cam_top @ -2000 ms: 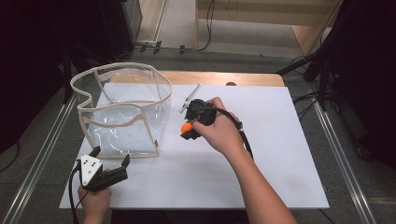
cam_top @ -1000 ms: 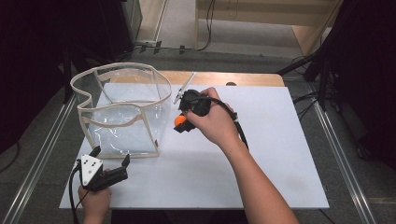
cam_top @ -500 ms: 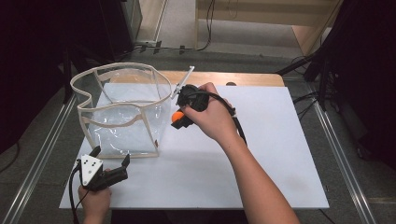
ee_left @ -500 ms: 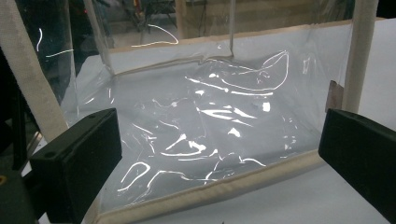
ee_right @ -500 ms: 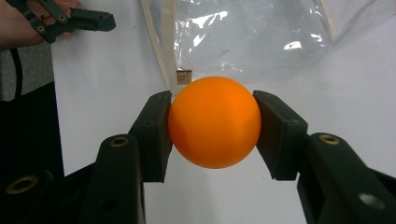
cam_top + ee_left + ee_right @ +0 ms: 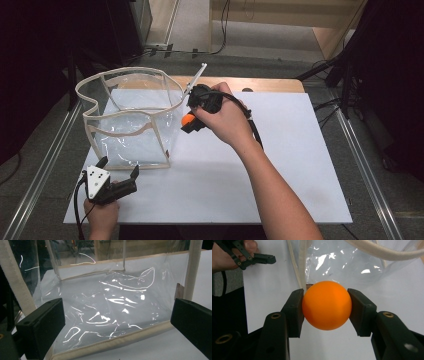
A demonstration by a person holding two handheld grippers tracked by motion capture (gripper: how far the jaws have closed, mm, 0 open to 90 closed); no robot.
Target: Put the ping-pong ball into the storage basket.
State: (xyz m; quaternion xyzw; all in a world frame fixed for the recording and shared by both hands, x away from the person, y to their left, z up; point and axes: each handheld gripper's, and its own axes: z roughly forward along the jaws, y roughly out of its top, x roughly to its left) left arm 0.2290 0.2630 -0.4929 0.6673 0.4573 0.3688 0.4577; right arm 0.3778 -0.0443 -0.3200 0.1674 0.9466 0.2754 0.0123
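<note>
High view, nearest edge first: the left gripper (image 6: 119, 185) sits low at the near left of the table (image 6: 300, 165), held by a hand (image 6: 101, 216), its jaws spread wide and holding nothing, pointing toward the near wall of a clear plastic bag (image 6: 131, 120) with cream fabric trim that stands open just beyond it. From the left gripper view the two black jaws frame that bag's (image 6: 110, 310) near lower seam, standing well apart and not touching it. Farther in, right of the bag, the person's right hand (image 6: 225, 120) holds the right gripper (image 6: 189, 121) beside the bag's right wall, near its rim. Its jaws are closed on an orange ball (image 6: 187, 120), which is lifted off the table. In the right gripper view the ball (image 6: 326, 305) is pinched at its two sides, centred between the jaws, with the bag's trim and clear wall just behind it and the left gripper (image 6: 265, 258) farther off at the upper left.
</note>
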